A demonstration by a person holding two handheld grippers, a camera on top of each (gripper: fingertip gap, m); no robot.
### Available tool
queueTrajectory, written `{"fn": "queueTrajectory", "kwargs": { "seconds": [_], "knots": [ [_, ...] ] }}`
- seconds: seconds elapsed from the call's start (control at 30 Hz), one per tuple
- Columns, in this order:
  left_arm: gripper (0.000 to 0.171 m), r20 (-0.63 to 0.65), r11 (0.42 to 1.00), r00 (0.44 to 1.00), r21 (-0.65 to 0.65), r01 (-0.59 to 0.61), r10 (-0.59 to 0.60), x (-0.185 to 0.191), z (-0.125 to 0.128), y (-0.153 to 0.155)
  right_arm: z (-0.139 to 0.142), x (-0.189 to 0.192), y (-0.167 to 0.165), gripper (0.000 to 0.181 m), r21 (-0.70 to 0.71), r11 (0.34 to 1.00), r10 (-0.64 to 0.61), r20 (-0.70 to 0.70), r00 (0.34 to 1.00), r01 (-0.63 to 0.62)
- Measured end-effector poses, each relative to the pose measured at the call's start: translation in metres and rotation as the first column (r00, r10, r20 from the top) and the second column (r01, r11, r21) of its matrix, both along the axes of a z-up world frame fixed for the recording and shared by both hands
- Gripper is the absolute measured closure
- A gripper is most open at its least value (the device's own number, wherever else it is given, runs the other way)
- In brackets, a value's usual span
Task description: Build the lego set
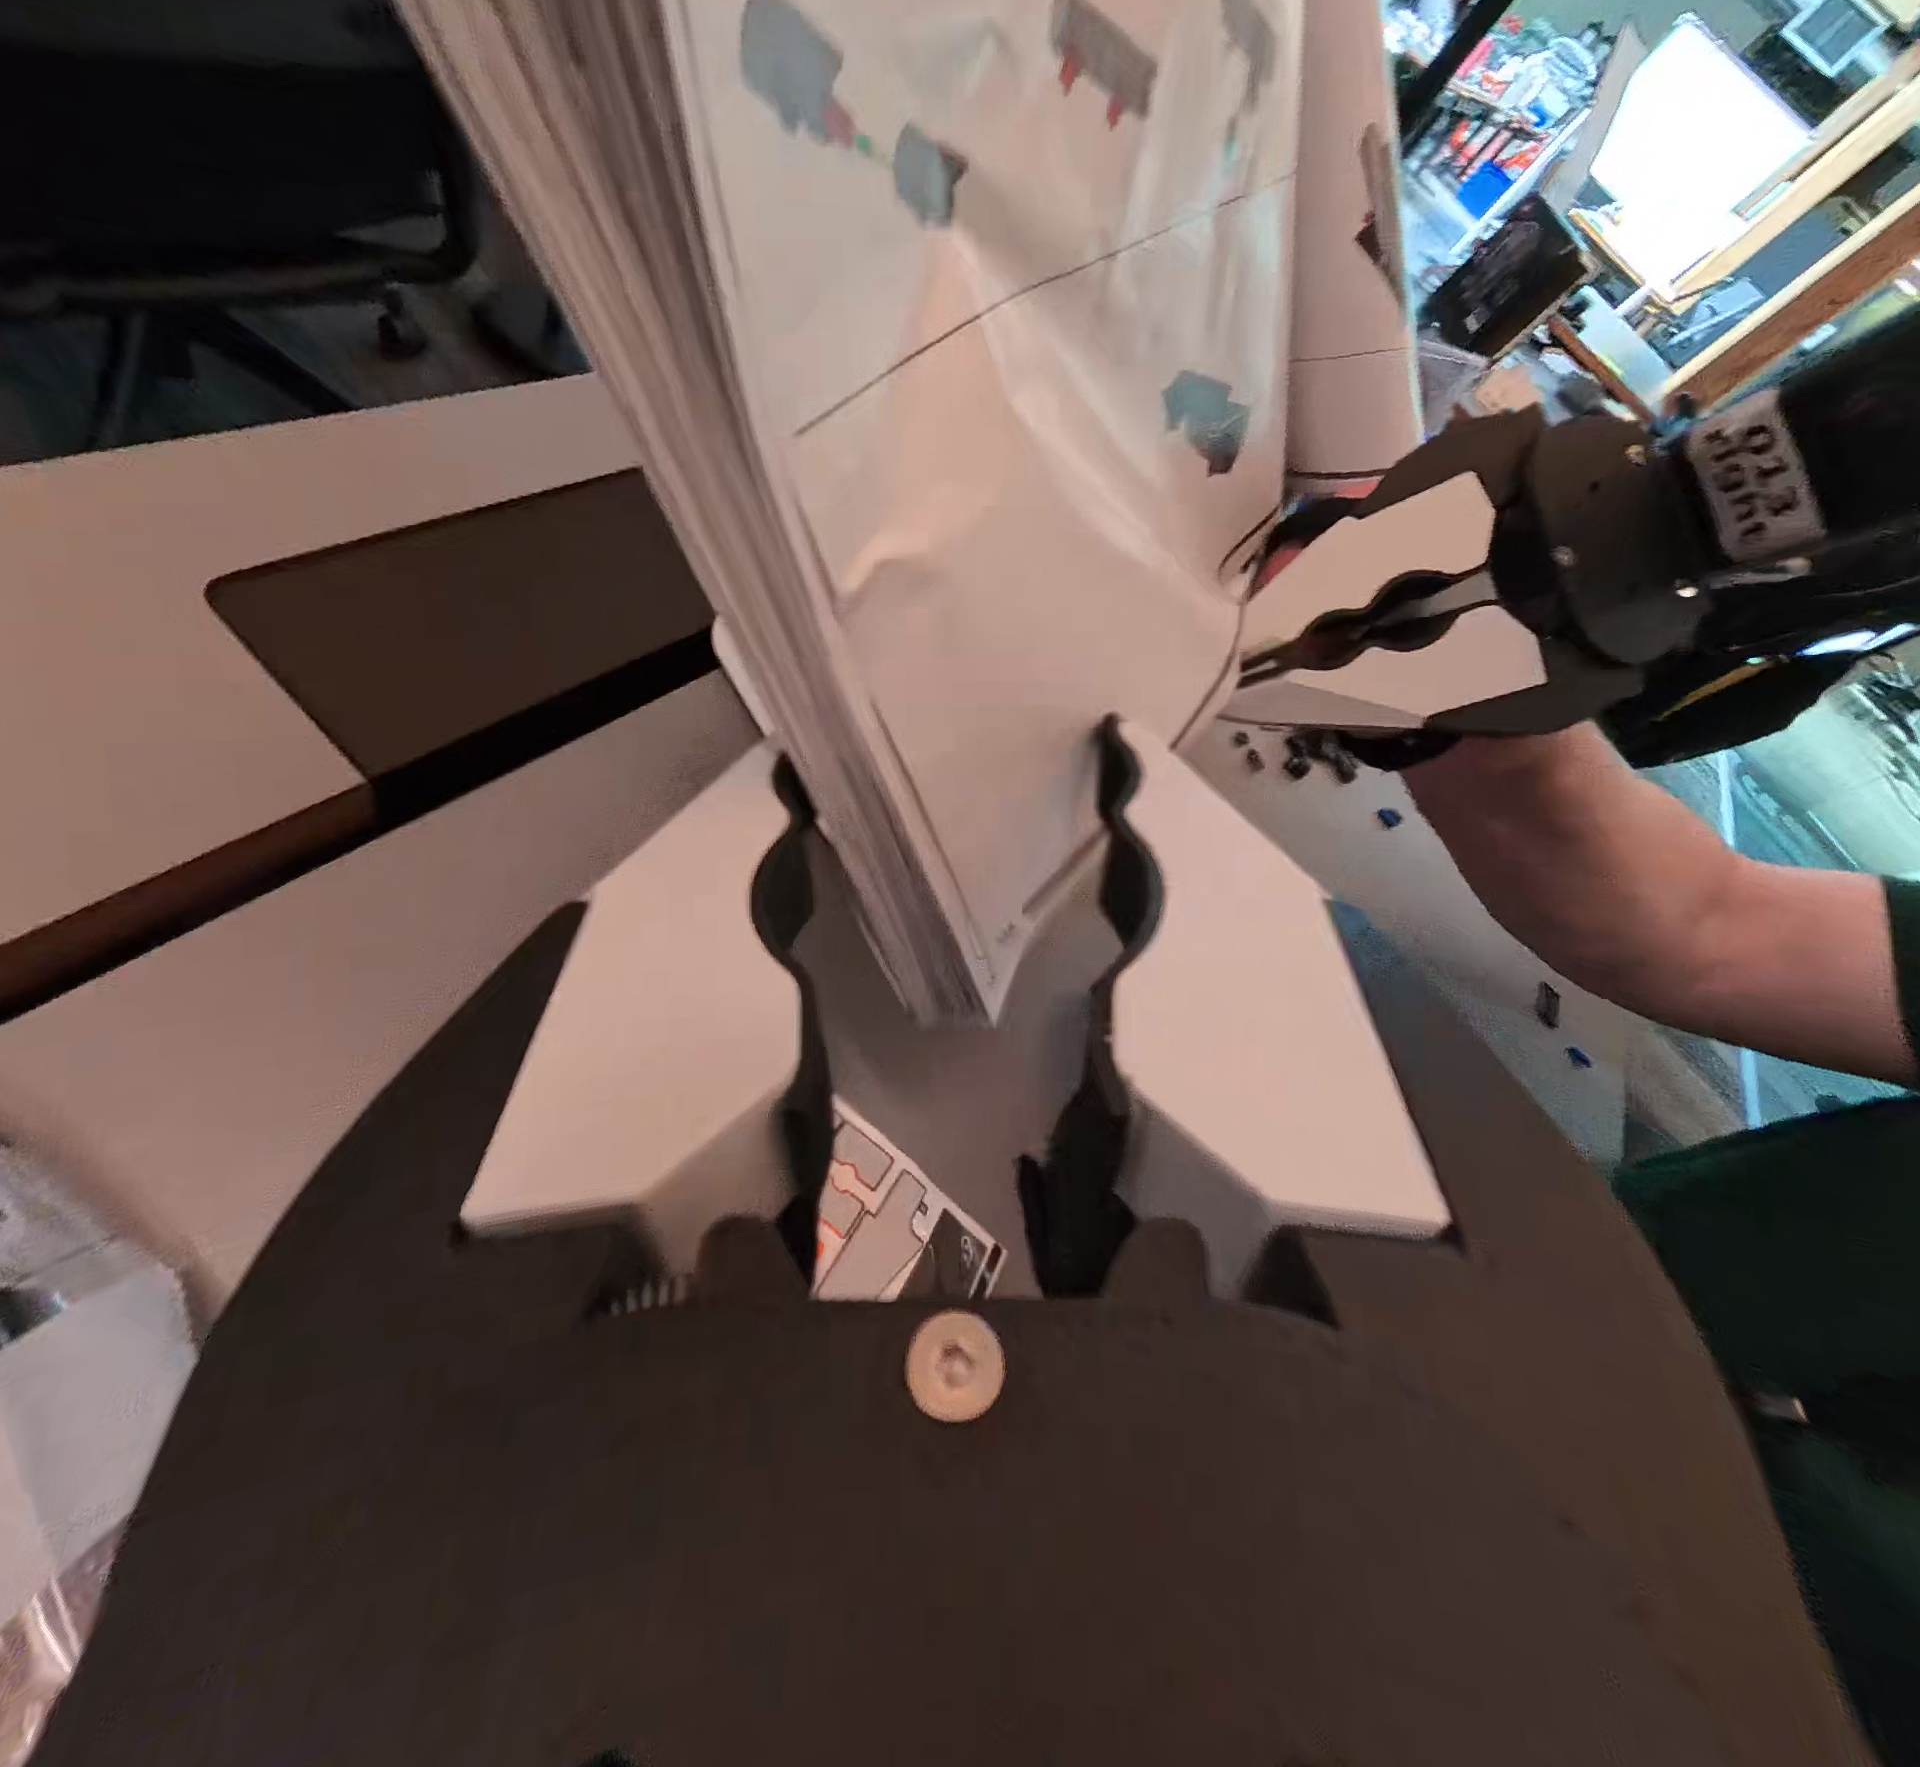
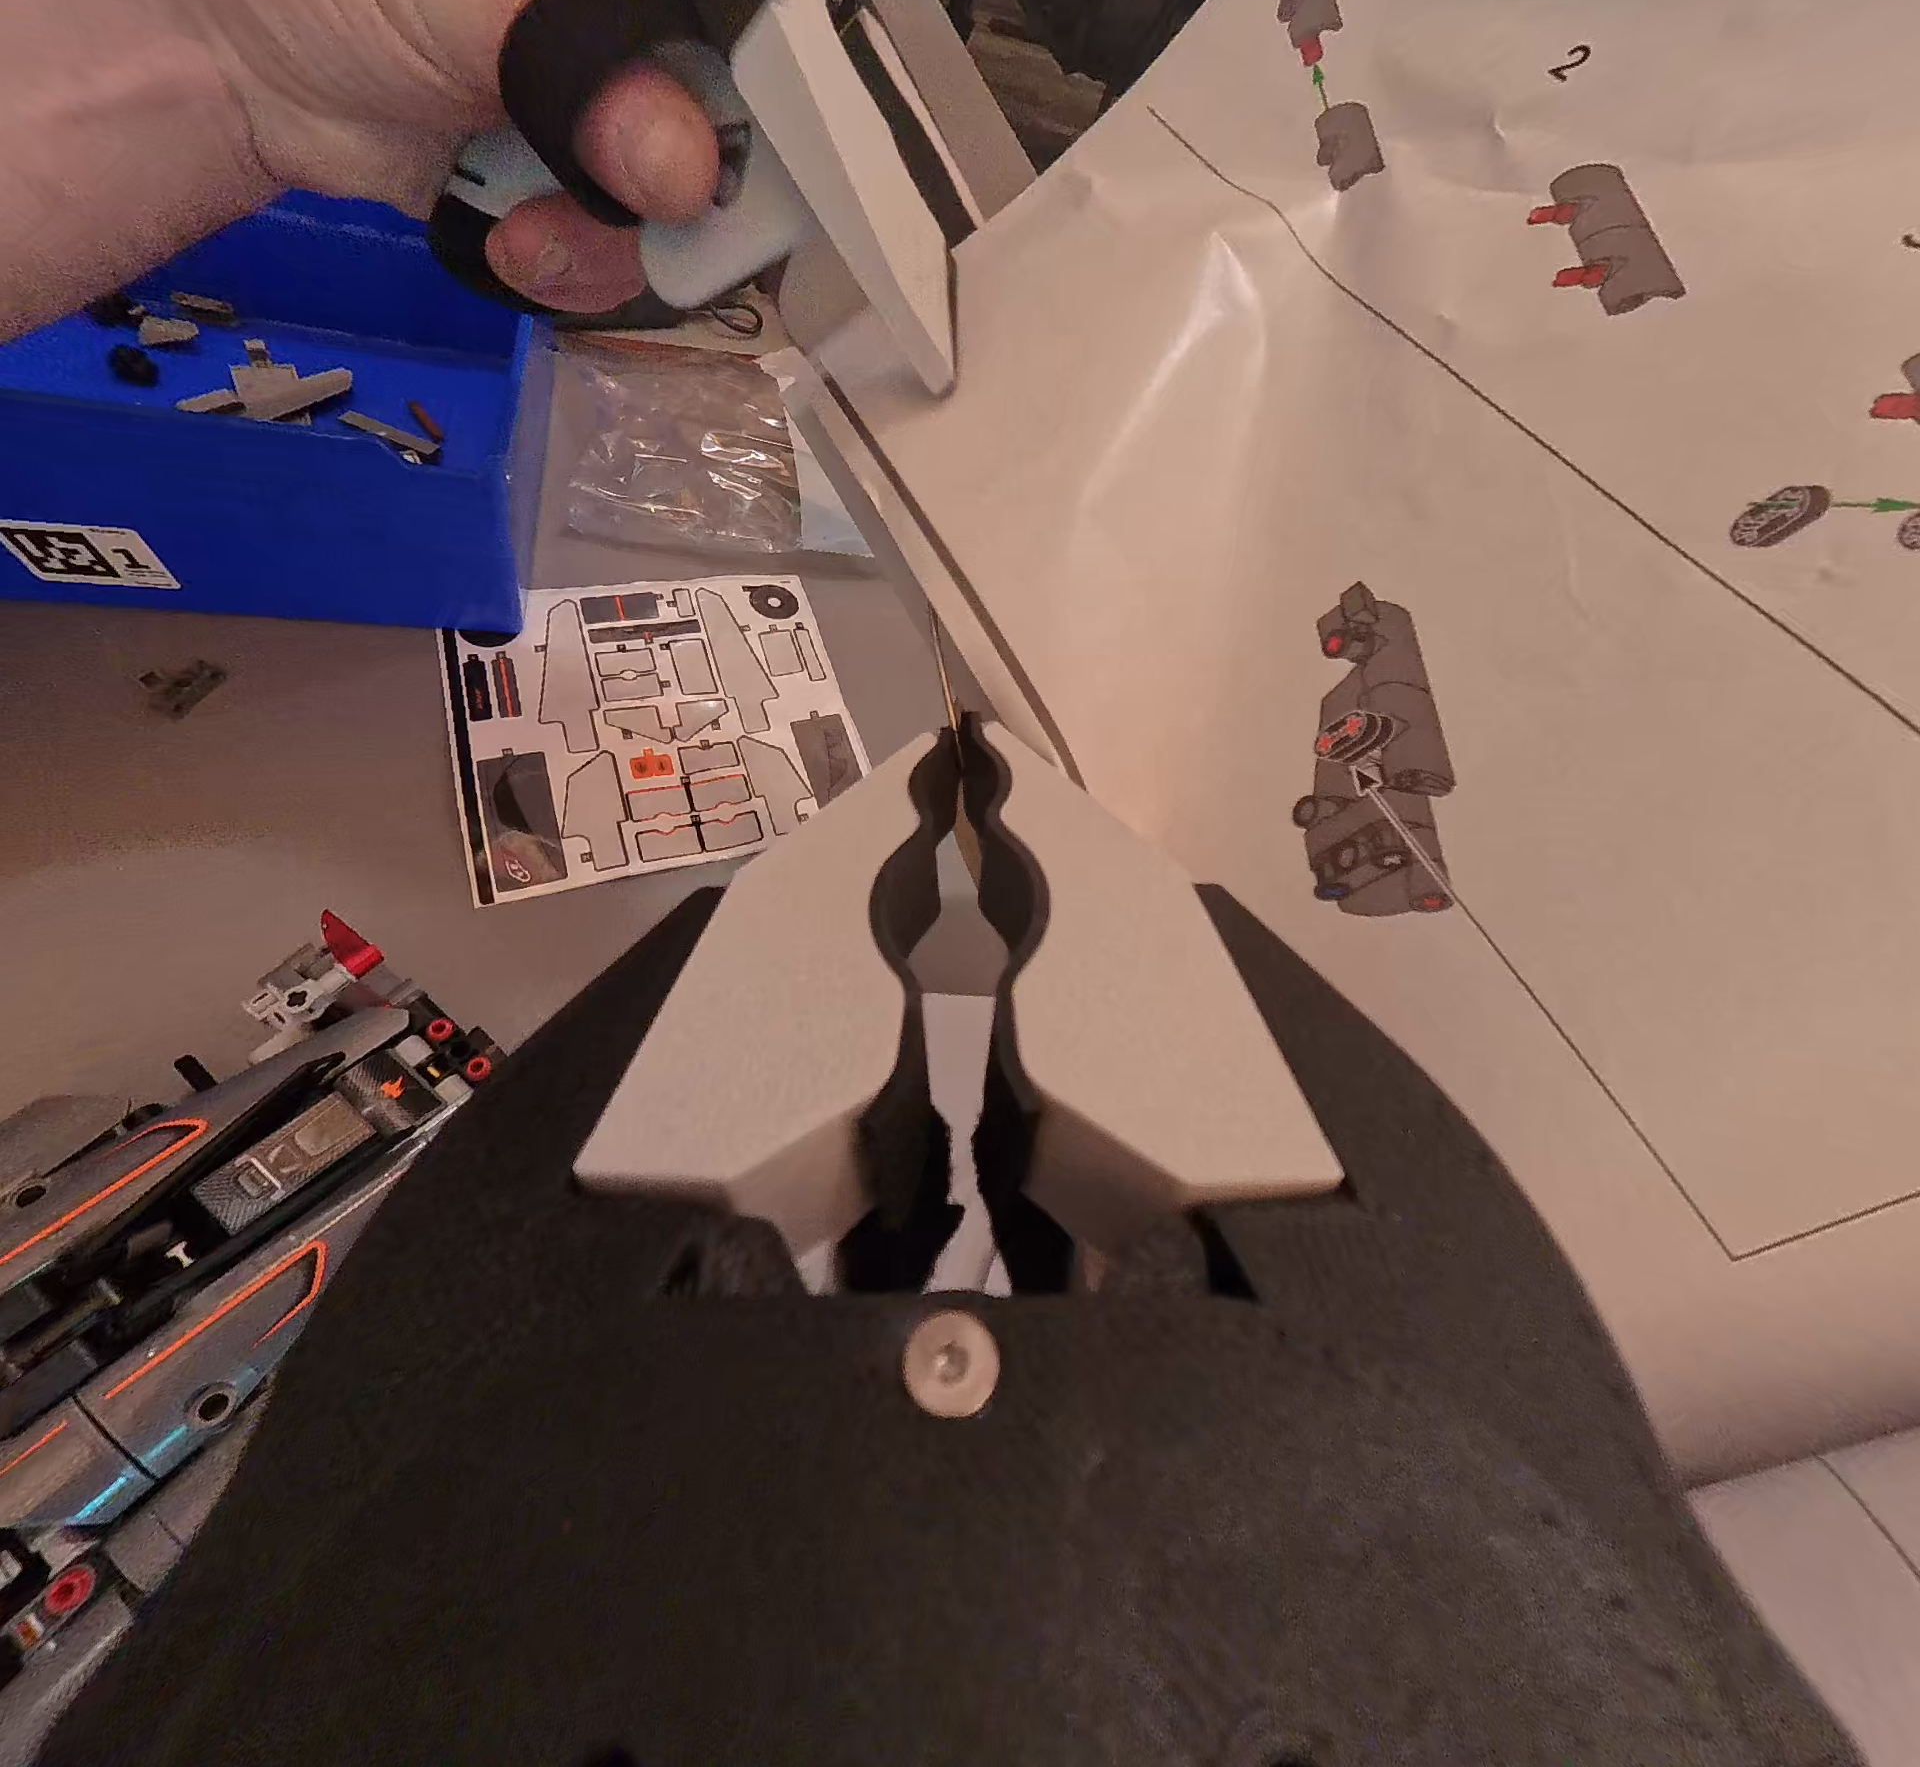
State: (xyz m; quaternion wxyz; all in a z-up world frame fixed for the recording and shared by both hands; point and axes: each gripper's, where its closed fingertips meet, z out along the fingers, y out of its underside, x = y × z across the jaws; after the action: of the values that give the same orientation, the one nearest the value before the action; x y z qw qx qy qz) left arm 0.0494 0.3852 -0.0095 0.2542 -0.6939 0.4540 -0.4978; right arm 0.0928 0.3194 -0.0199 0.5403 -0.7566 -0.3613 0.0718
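Your left gripper (image 1: 951, 886): jaws apart, the thick instruction booklet (image 1: 935, 346) standing on edge between them; contact w/ the pads can't be confirmed. Your right gripper (image 2: 961, 782): jaws pinched onto one page (image 2: 1351, 470) of that booklet. Grey table (image 2: 260, 782) carries, in the right wrist view: sticker sheet (image 2: 644, 730) at 11 o'clock, blue parts bin (image 2: 260, 491) at 10, clear bags (image 2: 686, 460) beside it, part-built grey/orange model (image 2: 187, 1250) at 8. Room bkgd in the left view, 1–2 o'clock: cluttered shelves (image 1: 1507, 107), a bright screen (image 1: 1683, 159).
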Motion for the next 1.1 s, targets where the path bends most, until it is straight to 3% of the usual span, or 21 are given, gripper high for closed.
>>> {"fn": "queueTrajectory", "kwargs": {
  "seconds": [0.07, 0.17, 0.4, 0.57, 0.73, 0.83, 0.93, 1.03, 1.1],
  "knots": [
    [0.144, 0.03, 1.0, 0.999, -0.003, -0.022, 0.022, 0.001, -0.001, 0.002, -0.001, 0.0, -0.001, 0.181, 0.0, 1.0, 0.004, 0.009, 1.0, -0.004],
    [0.155, 0.061, 1.0, 0.998, 0.005, -0.029, 0.029, 0.002, -0.001, 0.004, -0.003, -0.002, -0.003, 0.181, 0.005, 1.0, 0.03, 0.041, 0.999, -0.03],
    [0.158, 0.109, 0.999, 0.994, -0.035, -0.012, 0.015, 0.002, -0.003, 0.004, 0.003, -0.001, -0.006, 0.181, 0.007, 0.999, 0.048, -0.039, 0.998, -0.047],
    [0.151, 0.108, 0.999, 0.994, -0.03, -0.03, 0.033, 0.0, -0.002, 0.004, 0.014, 0.021, 0.011, 0.181, 0.02, 0.984, -0.174, -0.073, 0.982, 0.176],
    [0.145, 0.109, 0.997, 0.991, -0.02, -0.075, 0.077, -0.002, 0.0, 0.007, 0.041, 0.013, -0.027, 0.15, 0.045, 0.995, -0.089, -0.07, 0.994, 0.092],
    [0.138, 0.142, 0.992, 0.981, -0.01, -0.129, 0.129, -0.004, 0.007, 0.011, 0.064, 0.063, -0.049, 0.133, 0.161, 0.964, -0.206, -0.039, 0.978, 0.21],
    [0.129, 0.234, 0.972, 0.946, 0.028, -0.235, 0.222, -0.019, 0.031, 0.016, 0.079, 0.153, -0.066, 0.116, 0.222, 0.888, -0.397, -0.07, 0.915, 0.402],
    [0.122, 0.249, 0.899, 0.905, 0.192, -0.394, 0.344, -0.036, 0.059, 0.014, 0.063, 0.239, -0.07, 0.105, 0.163, 0.821, -0.543, -0.073, 0.837, 0.547],
    [0.12, 0.264, 0.829, 0.894, 0.348, -0.437, 0.361, -0.035, 0.085, -0.006, 0.044, 0.273, -0.068, 0.101, 0.097, 0.805, -0.582, -0.066, 0.811, 0.585]
  ]
}}
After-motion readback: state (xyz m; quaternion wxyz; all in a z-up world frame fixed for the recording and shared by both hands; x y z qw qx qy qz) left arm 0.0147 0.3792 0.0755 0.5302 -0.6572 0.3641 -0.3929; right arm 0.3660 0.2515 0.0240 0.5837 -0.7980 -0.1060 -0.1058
